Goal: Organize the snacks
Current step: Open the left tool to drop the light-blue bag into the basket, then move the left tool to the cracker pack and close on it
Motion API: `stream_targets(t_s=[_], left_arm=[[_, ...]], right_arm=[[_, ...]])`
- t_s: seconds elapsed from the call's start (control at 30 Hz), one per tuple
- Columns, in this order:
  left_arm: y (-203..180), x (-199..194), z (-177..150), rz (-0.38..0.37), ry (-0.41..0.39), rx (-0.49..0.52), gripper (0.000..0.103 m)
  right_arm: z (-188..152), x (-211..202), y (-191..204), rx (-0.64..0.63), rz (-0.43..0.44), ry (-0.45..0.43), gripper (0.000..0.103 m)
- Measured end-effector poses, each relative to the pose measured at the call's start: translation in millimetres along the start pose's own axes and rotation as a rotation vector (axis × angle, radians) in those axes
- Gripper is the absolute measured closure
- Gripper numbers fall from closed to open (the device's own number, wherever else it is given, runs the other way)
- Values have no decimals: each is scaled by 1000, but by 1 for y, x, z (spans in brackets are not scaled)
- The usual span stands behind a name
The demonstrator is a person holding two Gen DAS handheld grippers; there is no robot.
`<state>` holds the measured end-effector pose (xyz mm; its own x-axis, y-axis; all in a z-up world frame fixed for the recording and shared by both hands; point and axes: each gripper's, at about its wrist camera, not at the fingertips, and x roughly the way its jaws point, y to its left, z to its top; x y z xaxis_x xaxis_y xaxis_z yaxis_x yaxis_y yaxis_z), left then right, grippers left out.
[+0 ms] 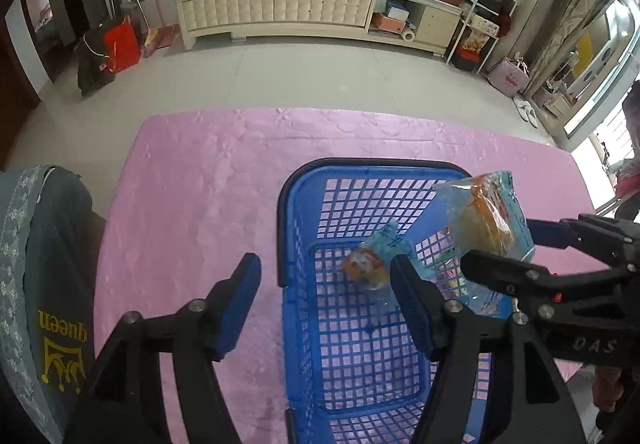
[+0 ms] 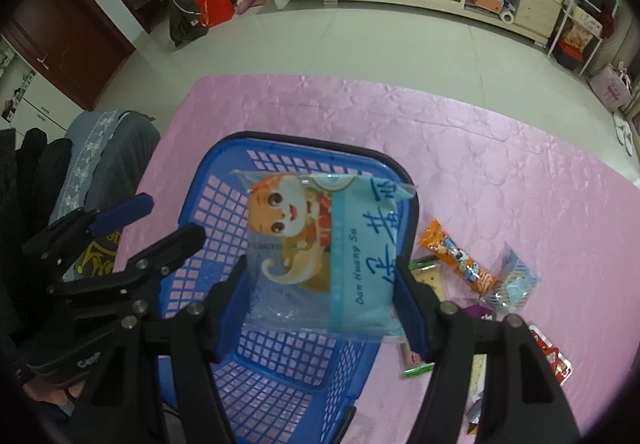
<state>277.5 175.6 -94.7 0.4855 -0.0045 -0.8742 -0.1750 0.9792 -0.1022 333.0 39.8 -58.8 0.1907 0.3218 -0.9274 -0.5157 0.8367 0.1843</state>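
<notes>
Right gripper [image 2: 320, 296] clamps a snack packet [image 2: 320, 256] by its two side edges, over the blue basket [image 2: 280, 384]. The packet is a flat clear-and-pale-blue pouch with an orange-and-white cartoon cat on its left half, a blue band with large characters and the words "Dan Huang Su" on its right half, and a crimped seal along the top; a yellowish pastry shows through the film in the left wrist view. The basket is plastic lattice with a dark rim, standing on a pink embossed cloth [image 2: 500, 148]. Left gripper [image 1: 324, 304] is over the basket's left wall, jaws apart and gripping nothing; one finger is outside the wall, the other inside. A second packet [image 1: 376, 264] of the same kind lies loose, blurred, in the basket just beside that inner finger. More snacks lie on the cloth right of the basket: an orange stick pack [image 2: 460, 256], a small blue-striped pack [image 2: 510, 284], a green-edged cracker pack [image 2: 428, 276], and a red pack [image 2: 554, 360].
</notes>
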Motion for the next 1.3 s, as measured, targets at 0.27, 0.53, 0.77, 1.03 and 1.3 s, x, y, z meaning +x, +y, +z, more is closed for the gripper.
stream_targets(t_s=[0.27,0.53,0.77,1.03,1.3], left_arm=[[8,-10,-5,0,-27,13,36],[12,-7,-9,-9,-15,5,36],[6,-25,-14,-5,-27,3,35],[-12,-69,-31,-4,-57,13,36],[-39,-123,-51,-21,-114,43,36]], right_arm=[[7,10,7,-14,-51,14,32],[10,8,6,-39,-185,-16,17],[-2,-14,-7,17,-110,2,16],[-37,-68,-4,35,-57,-24,16],[-68,-123,-6,57,-28,-76,16]])
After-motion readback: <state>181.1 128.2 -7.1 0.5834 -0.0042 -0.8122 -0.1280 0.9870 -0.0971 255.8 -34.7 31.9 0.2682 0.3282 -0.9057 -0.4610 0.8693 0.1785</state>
